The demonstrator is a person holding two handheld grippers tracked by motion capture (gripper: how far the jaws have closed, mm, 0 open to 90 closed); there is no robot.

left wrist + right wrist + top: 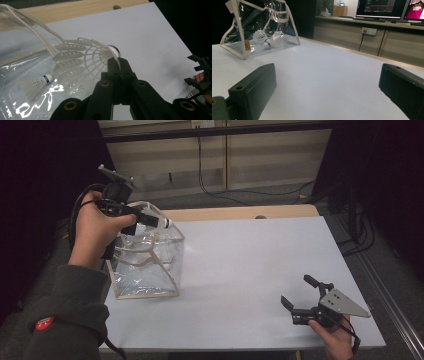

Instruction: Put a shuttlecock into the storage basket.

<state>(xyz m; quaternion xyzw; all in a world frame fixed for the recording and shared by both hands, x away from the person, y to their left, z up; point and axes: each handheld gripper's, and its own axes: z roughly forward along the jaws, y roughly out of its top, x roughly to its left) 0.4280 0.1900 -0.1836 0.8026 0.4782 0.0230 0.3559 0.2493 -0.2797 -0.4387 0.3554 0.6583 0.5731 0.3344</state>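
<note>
One shuttlecock (87, 53) sits pinched in left tongs (117, 60).

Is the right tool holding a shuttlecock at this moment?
No: the right tool sits open over the bare white table with nothing between its jaws, while the left tool grips the shuttlecock over the clear bag.
</note>
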